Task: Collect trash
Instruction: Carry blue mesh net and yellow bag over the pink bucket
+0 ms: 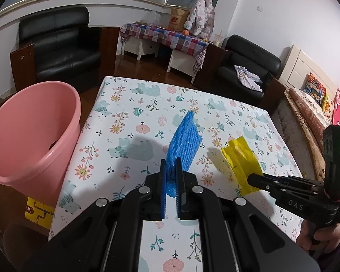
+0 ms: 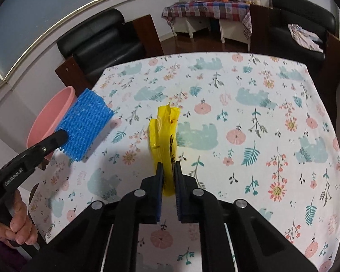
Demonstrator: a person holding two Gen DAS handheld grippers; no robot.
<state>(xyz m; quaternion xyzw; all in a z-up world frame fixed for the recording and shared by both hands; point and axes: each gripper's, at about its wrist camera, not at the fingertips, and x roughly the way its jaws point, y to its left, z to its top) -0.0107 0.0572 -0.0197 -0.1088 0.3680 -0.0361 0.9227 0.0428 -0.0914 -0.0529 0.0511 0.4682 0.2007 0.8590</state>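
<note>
My left gripper (image 1: 170, 162) is shut on the near end of a blue foam net sleeve (image 1: 184, 141), which sticks out forward over the flowered tablecloth (image 1: 129, 117). In the right wrist view the same blue sleeve (image 2: 85, 125) hangs from the left gripper (image 2: 61, 136) at the left. My right gripper (image 2: 168, 166) is shut on a crumpled yellow plastic wrapper (image 2: 163, 129) that stands up from the cloth between its pads. In the left wrist view the right gripper (image 1: 251, 178) pinches the yellow wrapper (image 1: 240, 158) from the right. A pink bin (image 1: 34, 133) stands left of the table.
Black armchairs (image 1: 61, 43) stand beyond the table, with a checked-cloth side table (image 1: 165, 36) between them. A bed with cushions (image 1: 315, 104) runs along the right. A yellow box (image 1: 37, 212) lies on the floor below the bin. A person's hand (image 2: 18, 224) grips the left handle.
</note>
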